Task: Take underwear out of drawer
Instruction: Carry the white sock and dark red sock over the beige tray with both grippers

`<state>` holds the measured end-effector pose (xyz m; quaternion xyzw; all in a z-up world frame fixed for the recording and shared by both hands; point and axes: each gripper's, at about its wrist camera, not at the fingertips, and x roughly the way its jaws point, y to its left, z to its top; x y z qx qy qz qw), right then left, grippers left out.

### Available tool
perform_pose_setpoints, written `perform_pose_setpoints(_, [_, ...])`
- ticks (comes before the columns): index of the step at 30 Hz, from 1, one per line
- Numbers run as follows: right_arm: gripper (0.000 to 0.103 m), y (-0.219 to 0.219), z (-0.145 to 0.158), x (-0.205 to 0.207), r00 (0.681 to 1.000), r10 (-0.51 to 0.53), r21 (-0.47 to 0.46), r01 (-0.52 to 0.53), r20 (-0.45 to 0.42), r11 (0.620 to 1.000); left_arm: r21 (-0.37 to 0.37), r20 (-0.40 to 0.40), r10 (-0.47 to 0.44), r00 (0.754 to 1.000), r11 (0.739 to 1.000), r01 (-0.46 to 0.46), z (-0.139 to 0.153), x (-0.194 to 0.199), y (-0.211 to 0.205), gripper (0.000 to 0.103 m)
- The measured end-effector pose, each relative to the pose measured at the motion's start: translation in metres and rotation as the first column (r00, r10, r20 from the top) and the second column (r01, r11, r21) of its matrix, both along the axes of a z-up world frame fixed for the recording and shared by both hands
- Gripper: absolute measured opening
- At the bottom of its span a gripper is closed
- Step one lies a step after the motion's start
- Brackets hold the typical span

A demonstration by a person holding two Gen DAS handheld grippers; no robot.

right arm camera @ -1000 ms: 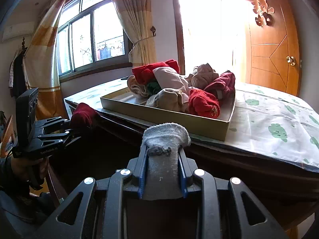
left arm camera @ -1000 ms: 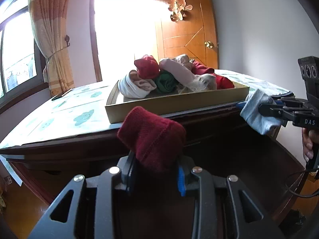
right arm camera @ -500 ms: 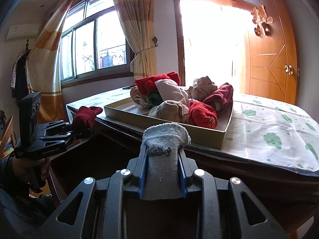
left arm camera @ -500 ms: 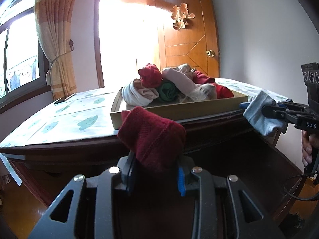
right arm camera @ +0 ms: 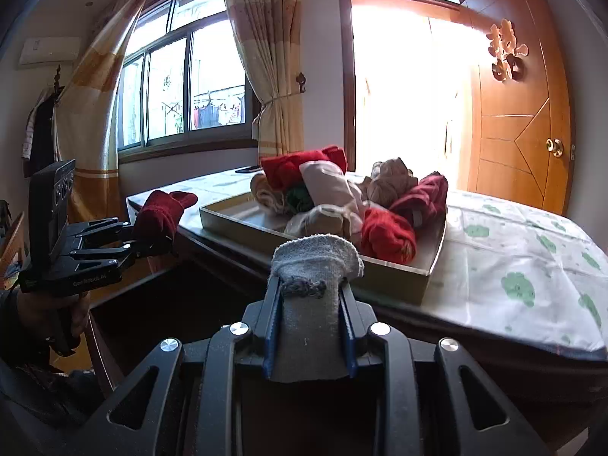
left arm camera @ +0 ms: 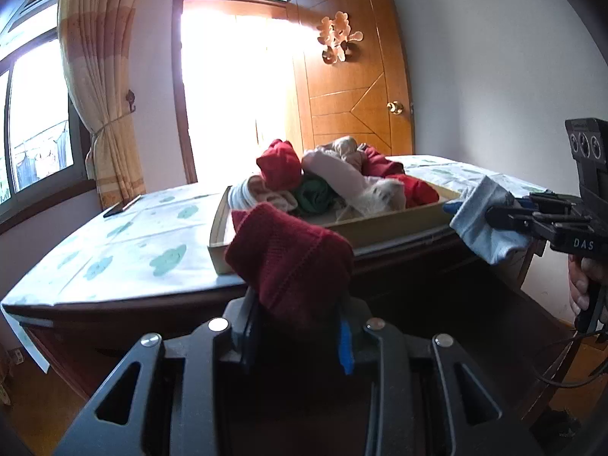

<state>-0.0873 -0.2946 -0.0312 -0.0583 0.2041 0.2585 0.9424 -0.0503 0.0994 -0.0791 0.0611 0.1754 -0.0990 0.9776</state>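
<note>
My left gripper [left arm camera: 294,326]: black frame, blue pads, dark red knit piece [left arm camera: 292,262] in it. My right gripper [right arm camera: 308,326]: black, blue pads, grey piece [right arm camera: 317,262] in it. At 12 o'clock, tan tray [left arm camera: 380,224]: pile of rolls [right arm camera: 342,197] in red, maroon, cream, beige, pink, one green. Cloth [right arm camera: 513,262] at 2 o'clock: white, green blotch print. Dresser [left arm camera: 114,311]: dark reddish-brown. Door [right arm camera: 520,114] at 1 o'clock: orange wood, brass knob. Curtain [left arm camera: 98,76] at 10 o'clock: cream with orange bands.
</note>
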Motion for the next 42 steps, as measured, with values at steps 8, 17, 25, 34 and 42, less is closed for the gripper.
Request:
perform_pose_setpoints(8, [0.029, 0.009, 0.017, 0.008, 0.999, 0.019, -0.017, -0.018, 0.03, 1.0, 0.021, 0.017, 0.0, 1.0, 1.0, 0.0, 0.015, 0.007, 0.0, 0.032])
perform_pose_setpoints(17, [0.029, 0.016, 0.022, 0.015, 0.999, 0.032, -0.016, -0.031, 0.028, 0.999, 0.041, 0.027, -0.013, 1.0, 0.999, 0.012, 0.03, 0.015, -0.005, 0.032])
perform_pose_setpoints(25, [0.029, 0.018, 0.035, 0.033, 0.999, 0.032, -0.006, -0.032, 0.014, 0.999, 0.076, 0.031, -0.024, 0.999, 0.997, 0.021, 0.046, 0.028, -0.01, 0.032])
perform_pose_setpoints(34, [0.029, 0.029, 0.051, 0.059, 0.999, 0.034, -0.026, -0.033, 0.008, 0.999, 0.115, 0.005, -0.027, 1.0, 0.993, 0.026, 0.063, 0.055, -0.011, 0.032])
perform_pose_setpoints(42, [0.029, 0.046, 0.058, 0.091, 0.999, 0.025, -0.04, -0.027, -0.033, 0.999, 0.151, -0.057, -0.026, 0.998, 0.988, 0.034, 0.065, 0.088, -0.019, 0.032])
